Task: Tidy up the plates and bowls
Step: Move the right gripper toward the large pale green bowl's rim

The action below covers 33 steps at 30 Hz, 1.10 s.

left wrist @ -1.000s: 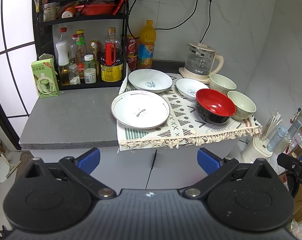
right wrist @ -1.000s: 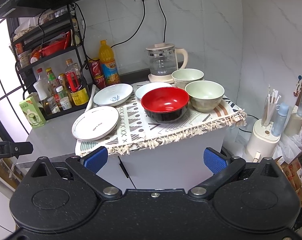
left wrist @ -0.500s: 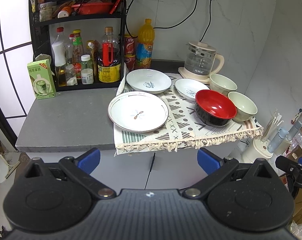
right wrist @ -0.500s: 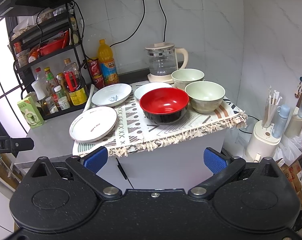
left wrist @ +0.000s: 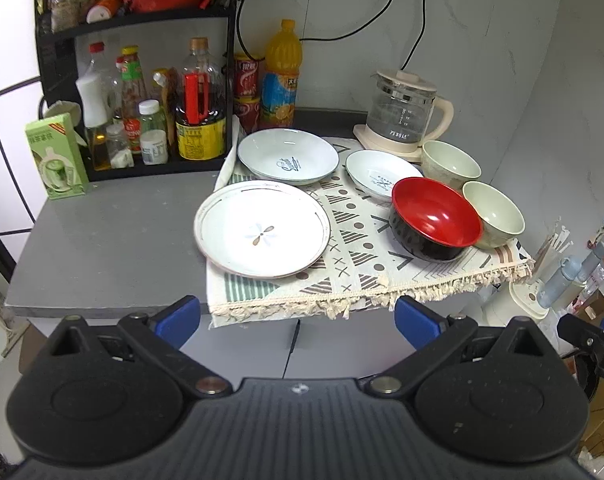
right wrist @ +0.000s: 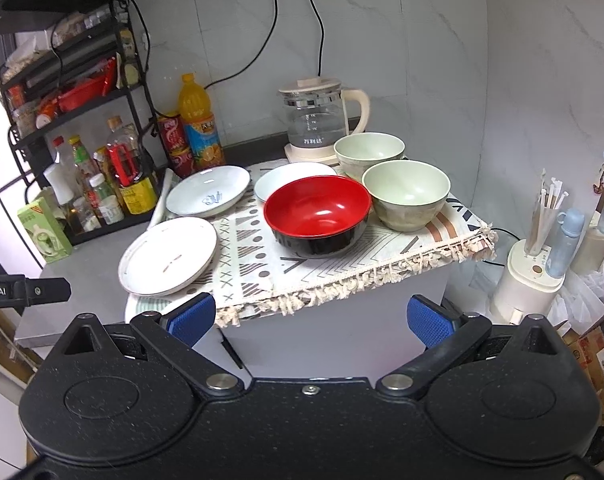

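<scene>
Plates (left wrist: 262, 233), three; bowls (right wrist: 317, 216), three, on patterned cloth (left wrist: 357, 256).

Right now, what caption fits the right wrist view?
Open right tool faces red bowl, two green bowls and three plates on a patterned cloth.

A grey counter (left wrist: 114, 240) meets white marbled wall tiles (right wrist: 421, 60) beside a black shelf rack (left wrist: 54, 60).

Left hand-held gripper (left wrist: 297, 320) spread wide, short of counter; flat plate (left wrist: 262, 233) nearest, red bowl (left wrist: 435, 218) right.
</scene>
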### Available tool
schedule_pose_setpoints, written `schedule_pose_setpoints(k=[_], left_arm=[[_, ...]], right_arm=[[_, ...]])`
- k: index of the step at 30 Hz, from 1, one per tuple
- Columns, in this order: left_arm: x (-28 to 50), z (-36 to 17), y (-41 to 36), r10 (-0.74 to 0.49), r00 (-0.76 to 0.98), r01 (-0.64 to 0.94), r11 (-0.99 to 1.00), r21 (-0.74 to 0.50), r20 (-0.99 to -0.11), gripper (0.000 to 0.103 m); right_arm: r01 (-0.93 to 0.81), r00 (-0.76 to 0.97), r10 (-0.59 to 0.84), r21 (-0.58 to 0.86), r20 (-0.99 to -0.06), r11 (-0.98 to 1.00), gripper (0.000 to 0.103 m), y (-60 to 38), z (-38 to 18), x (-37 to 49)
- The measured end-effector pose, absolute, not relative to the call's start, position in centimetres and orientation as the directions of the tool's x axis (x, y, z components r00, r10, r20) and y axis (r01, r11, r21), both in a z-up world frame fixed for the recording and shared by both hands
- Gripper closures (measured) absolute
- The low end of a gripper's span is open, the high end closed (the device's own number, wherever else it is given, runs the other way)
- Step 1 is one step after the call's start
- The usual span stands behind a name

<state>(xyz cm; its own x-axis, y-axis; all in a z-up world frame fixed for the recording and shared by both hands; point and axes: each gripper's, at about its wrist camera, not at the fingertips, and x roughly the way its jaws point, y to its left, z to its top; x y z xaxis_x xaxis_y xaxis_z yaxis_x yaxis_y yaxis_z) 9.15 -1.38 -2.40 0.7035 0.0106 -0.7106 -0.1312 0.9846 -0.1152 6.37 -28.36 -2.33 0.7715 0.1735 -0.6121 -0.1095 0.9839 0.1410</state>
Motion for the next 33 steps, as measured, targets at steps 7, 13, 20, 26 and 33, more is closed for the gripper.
schedule_pose_setpoints(k=[7,13,20,26,33], left_arm=[[13.8,-3.0,-1.6,-0.005,0.696,-0.110,0.988,-0.112,-0.718,0.001],[18.3,-3.5,-1.1,-0.012,0.672,-0.111,0.987,-0.117,-0.741,0.001],[22.9,-3.5,-0.3,-0.022,0.648,-0.084,0.991,-0.100,-0.762,0.001],[26.7,-4.4,0.4,-0.042,0.621,-0.057,0.993,-0.099,-0.783,0.001],[30.3,-5.8,0.7,-0.055,0.573,-0.041,0.995,-0.096,-0.818,0.001]], right_arm=[[-0.076,0.769,0.143,0.133,-0.623,0.988,0.000,-28.6,-2.7,9.6],[-0.055,0.766,0.127,0.133,-0.630,0.990,0.000,-28.5,-3.1,13.0],[-0.011,0.735,0.099,0.134,-0.671,0.991,0.000,-28.0,-3.4,17.0],[0.022,0.715,0.075,0.130,-0.695,0.991,0.000,-27.2,-4.3,19.9],[0.076,0.684,0.035,0.118,-0.729,0.990,0.000,-26.4,-5.7,22.5]])
